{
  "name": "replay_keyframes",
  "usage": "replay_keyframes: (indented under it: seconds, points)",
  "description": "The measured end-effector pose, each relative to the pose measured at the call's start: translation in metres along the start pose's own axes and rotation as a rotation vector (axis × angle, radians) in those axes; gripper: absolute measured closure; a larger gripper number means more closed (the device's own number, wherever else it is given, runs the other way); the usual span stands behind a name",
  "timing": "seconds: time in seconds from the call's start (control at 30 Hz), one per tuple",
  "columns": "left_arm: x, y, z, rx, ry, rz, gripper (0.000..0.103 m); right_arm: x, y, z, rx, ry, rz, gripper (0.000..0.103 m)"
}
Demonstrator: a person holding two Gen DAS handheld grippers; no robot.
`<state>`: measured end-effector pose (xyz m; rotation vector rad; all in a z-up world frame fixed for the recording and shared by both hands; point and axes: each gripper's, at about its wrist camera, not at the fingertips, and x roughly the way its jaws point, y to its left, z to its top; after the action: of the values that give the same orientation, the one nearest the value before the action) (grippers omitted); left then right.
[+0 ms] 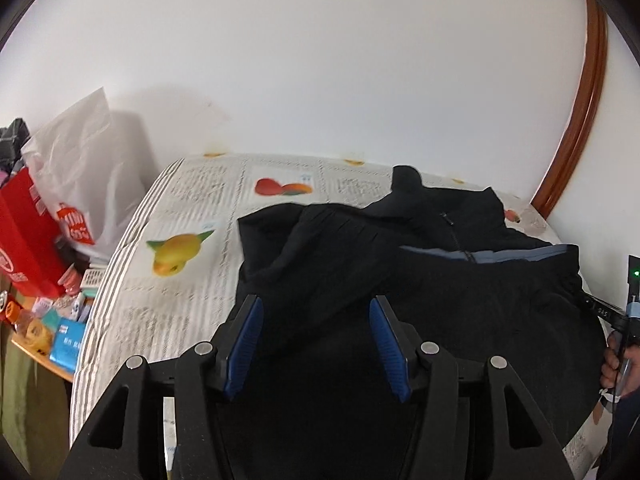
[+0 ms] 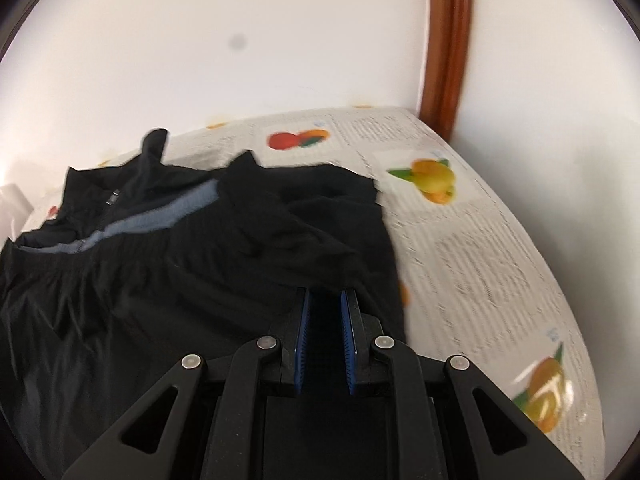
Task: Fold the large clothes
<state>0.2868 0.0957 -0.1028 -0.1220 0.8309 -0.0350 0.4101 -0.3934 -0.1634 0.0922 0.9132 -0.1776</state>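
Holding: your right hand-held gripper [image 2: 325, 294] has its blue pads narrowed on a fold of the black jacket [image 2: 192, 264], cloth bunched over the fingertips.
Left hand-held gripper [image 1: 316, 304]: jaws stand apart, about half wide; the black cloth lies beneath and between them, and no pad presses on it.
Jacket place: spread on the bed [image 1: 180, 208], toward the side by the brown wooden frame [image 1: 588, 128]; collar end points at the white wall.
Jacket detail: zipper pull [image 1: 448, 220] shows near the collar; a grey-blue band [image 2: 160, 216] of lining is exposed along a turned-over edge.
Bed cover: newsprint pattern with fruit pictures, bare on both sides of the jacket.
Left of bed: a cluttered counter [image 1: 44, 362] with a red bag [image 1: 24, 232] and a white plastic bag [image 1: 84, 168].
Far right in your left view: your right hand [image 1: 618, 364] grips the other tool's handle.
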Motion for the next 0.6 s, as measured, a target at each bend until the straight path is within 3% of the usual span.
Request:
replay_keyframes:
  seconds: [0.27,0.33,0.37,0.4,0.6]
  points:
    - [-0.011,0.019,-0.031,-0.006,0.055,0.037,0.05,-0.03,-0.026,-0.033,0.008,0.019,-0.02,0.084]
    - [-0.014,0.025,-0.039,-0.011,0.066,0.057,0.05,-0.043,-0.032,-0.045,0.002,0.015,-0.025,0.076]
    - [-0.017,0.029,-0.045,-0.017,0.074,0.068,0.05,-0.048,-0.035,-0.049,0.002,0.014,-0.037,0.064]
    - [-0.02,0.032,-0.049,-0.025,0.078,0.071,0.05,-0.053,-0.038,-0.055,-0.002,0.015,-0.044,0.06]
    - [-0.032,0.051,-0.079,-0.06,0.112,0.063,0.05,-0.074,-0.055,-0.088,0.025,0.046,-0.002,0.06]
